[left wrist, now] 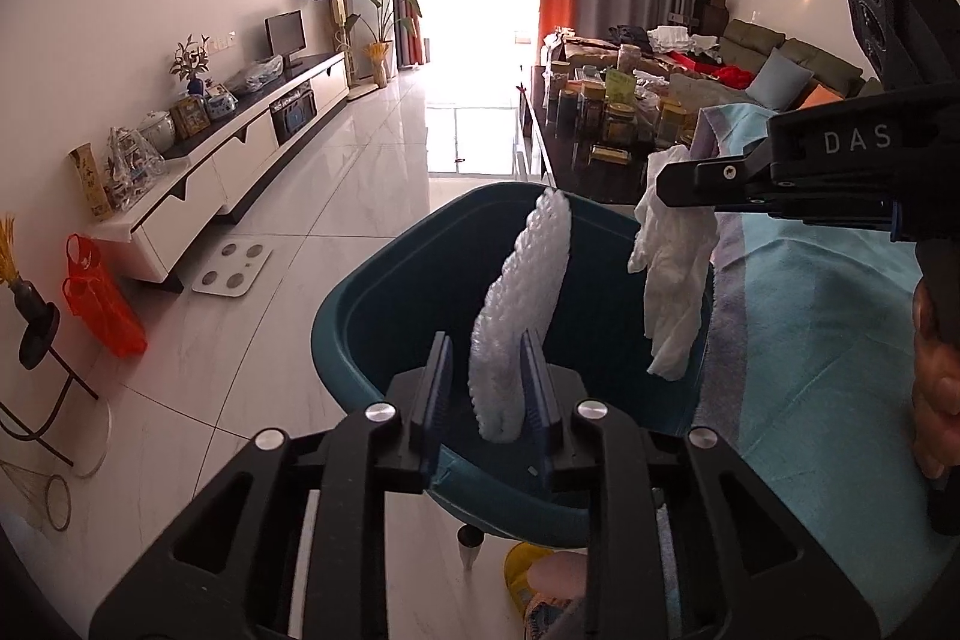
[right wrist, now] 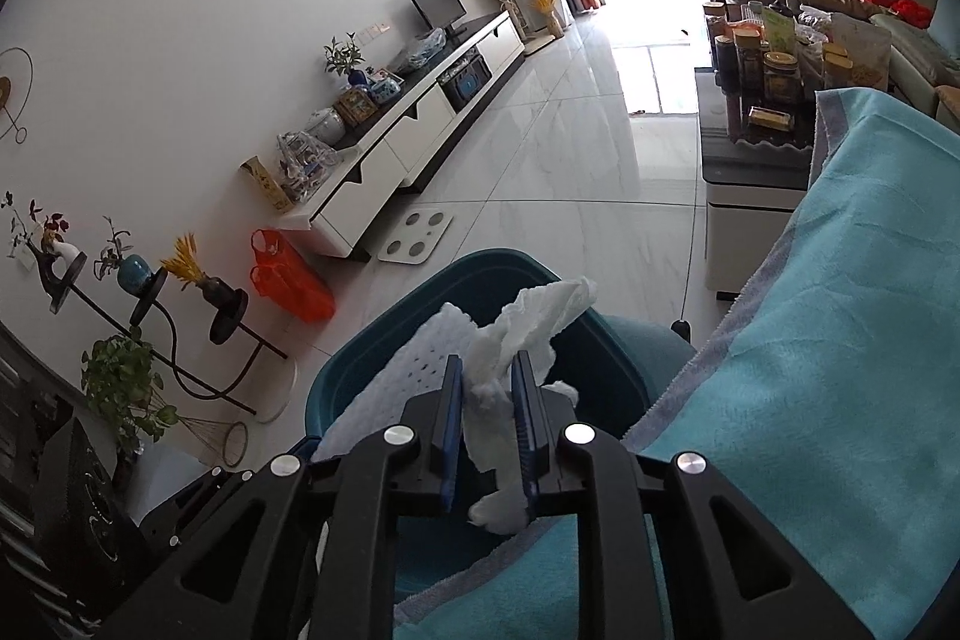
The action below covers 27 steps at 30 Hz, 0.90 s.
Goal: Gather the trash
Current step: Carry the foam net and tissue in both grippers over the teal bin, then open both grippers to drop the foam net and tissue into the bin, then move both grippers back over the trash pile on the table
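Both pieces of trash hang over the teal bin [left wrist: 360, 334] at the drop-off step, the left gripper [left wrist: 492, 388] parted slightly around a white foam net [left wrist: 522, 316] and the right gripper [right wrist: 487, 400] parted slightly around crumpled tissue [right wrist: 528, 322], so I judge wider opening comes next.
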Motion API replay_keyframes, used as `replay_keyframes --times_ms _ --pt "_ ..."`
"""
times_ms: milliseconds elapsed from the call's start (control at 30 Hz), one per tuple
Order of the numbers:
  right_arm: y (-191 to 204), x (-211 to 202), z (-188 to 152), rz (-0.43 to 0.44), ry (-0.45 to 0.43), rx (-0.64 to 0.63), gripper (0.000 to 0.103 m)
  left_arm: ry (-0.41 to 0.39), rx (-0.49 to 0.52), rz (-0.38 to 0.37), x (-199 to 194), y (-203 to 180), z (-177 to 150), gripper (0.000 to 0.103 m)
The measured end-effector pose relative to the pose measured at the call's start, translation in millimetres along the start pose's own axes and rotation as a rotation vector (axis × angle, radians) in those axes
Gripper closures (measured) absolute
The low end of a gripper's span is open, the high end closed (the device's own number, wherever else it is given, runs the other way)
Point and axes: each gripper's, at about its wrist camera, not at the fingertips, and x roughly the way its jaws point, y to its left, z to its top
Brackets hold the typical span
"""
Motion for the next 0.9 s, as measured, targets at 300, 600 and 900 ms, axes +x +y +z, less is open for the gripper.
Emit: replay_keyframes --times_ms 300,600,900 --pt "-6 -9 -4 0.000 -0.004 0.011 0.077 -0.031 -0.024 0.008 1 -3 8 0.067" --pt "-3 -84 -20 0.015 -0.139 -0.068 0.067 -0.182 0.009 -0.087 -75 -21 14 0.039" --pt "-22 -200 -54 -0.096 -0.328 -0.148 0.056 -0.229 0.131 -0.379 -139 -100 3 0.031"
